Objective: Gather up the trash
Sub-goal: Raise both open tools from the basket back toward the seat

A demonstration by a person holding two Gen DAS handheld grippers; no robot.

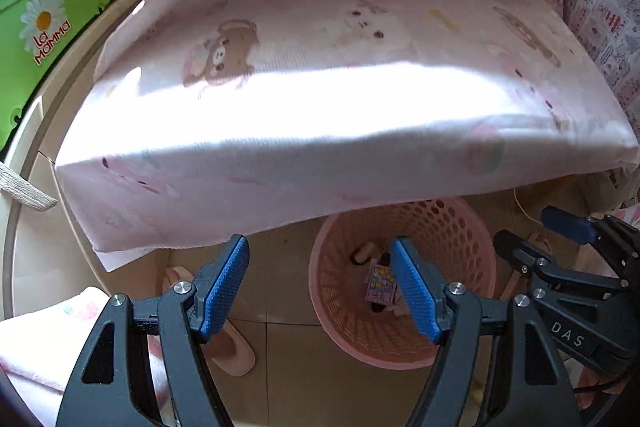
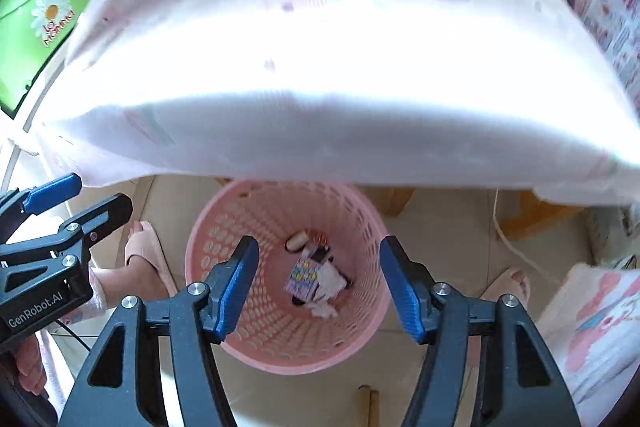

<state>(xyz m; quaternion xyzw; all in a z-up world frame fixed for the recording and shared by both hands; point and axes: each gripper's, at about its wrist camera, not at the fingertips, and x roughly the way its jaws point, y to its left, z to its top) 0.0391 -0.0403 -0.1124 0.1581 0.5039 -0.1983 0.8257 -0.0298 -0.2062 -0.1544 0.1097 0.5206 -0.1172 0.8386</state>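
Observation:
A pink perforated trash basket [image 2: 224, 239] stands on the tiled floor below the table edge; it also shows in the left wrist view [image 1: 460, 227]. Inside lie a patterned wrapper [image 2: 302, 277], white crumpled paper [image 2: 332, 281] and a small brown item [image 2: 297, 241]. My right gripper [image 2: 318, 283] is open and empty, held above the basket. My left gripper [image 1: 320, 283] is open and empty, above the basket's left rim. Each gripper shows at the edge of the other's view.
A table under a pink bear-print cloth [image 1: 320, 67] fills the upper half of both views. A green box [image 1: 36, 27] stands at the far left. Feet in pink slippers [image 2: 144, 259] stand beside the basket. A white cord [image 2: 516, 243] runs along the floor at right.

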